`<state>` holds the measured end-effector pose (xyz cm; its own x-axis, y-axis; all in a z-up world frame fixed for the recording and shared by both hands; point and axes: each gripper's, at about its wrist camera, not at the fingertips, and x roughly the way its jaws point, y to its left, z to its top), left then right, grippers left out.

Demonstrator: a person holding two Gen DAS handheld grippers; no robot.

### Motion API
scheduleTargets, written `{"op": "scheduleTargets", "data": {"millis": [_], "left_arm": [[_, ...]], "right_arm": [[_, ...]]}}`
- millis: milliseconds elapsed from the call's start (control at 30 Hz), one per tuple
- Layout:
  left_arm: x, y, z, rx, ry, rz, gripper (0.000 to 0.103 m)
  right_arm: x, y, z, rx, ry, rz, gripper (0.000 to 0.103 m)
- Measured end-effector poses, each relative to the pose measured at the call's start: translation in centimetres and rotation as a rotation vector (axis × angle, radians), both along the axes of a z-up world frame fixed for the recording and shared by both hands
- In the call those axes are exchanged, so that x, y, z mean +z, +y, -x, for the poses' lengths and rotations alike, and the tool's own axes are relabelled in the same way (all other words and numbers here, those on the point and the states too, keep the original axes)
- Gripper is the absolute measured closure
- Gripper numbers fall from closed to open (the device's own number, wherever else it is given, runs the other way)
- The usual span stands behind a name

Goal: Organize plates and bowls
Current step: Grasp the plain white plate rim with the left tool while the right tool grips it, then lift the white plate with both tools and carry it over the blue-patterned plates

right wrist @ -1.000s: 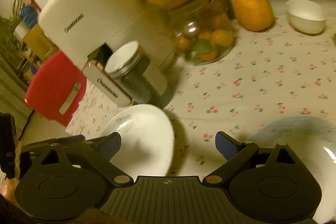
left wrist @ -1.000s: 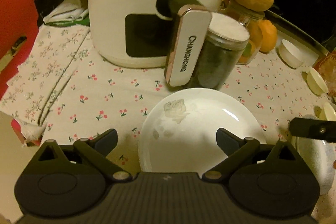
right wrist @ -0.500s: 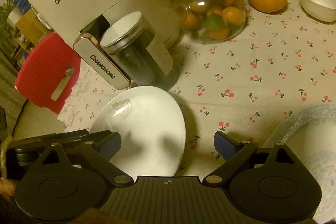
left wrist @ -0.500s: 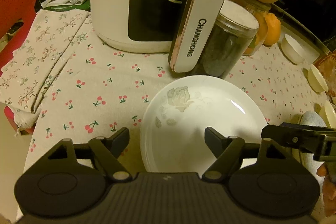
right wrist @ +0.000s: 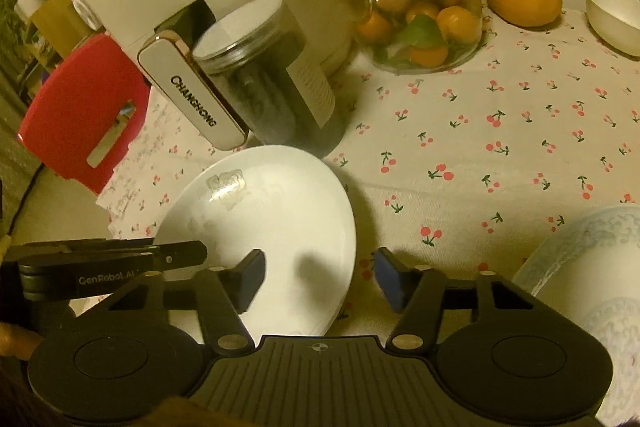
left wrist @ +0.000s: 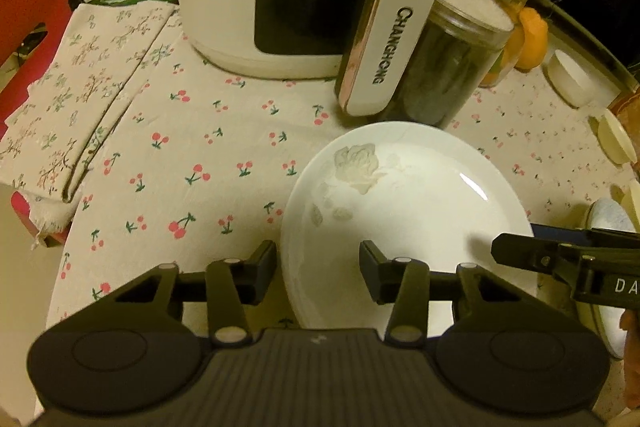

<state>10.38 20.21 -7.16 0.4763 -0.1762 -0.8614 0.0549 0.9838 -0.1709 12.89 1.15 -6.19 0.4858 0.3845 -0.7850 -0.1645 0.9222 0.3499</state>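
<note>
White plate point(left wrist: 408, 211) sits empty, its opposite rims between both grippers' closing jaws, pads not yet pressing.

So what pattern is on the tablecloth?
Small red cherries on cream tablecloth; clearest in the right wrist view.

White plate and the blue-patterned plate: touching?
Apart. The right wrist view shows a wide strip of cherry-print tablecloth between the white plate and the blue-patterned plate.

White plate point(left wrist: 404, 211), grey rose print; cream tablecloth point(left wrist: 208, 163), red cherries
</note>
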Motion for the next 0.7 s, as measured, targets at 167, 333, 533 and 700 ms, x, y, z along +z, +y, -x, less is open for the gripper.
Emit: {"op": "scheduleTargets", "data": {"millis": [167,333,533,700], "left_arm": [[-0.1,-0.1,0.3,-0.017,-0.006,-0.007,0.071],[0.0,-0.3,0.6,-0.040,-0.022,-0.035,0.073],[0.5,-0.1,1.0,-0.054,-0.040,-0.006,0.077],[1.2,-0.4,1.4,-0.073,-0.065,0.000,0.077]], "right_arm": [[-0.3,0.5,0.1,0.019,-0.004,0.023,0.064],[-0.2,0.5,0.2,0.031,-0.018,0.039,0.067],[0.4,0.2,0.5,0.033,-0.024,0.044,0.067],[1.3,-0.5,0.9,0.024,-0.040,0.032,0.067]]}}
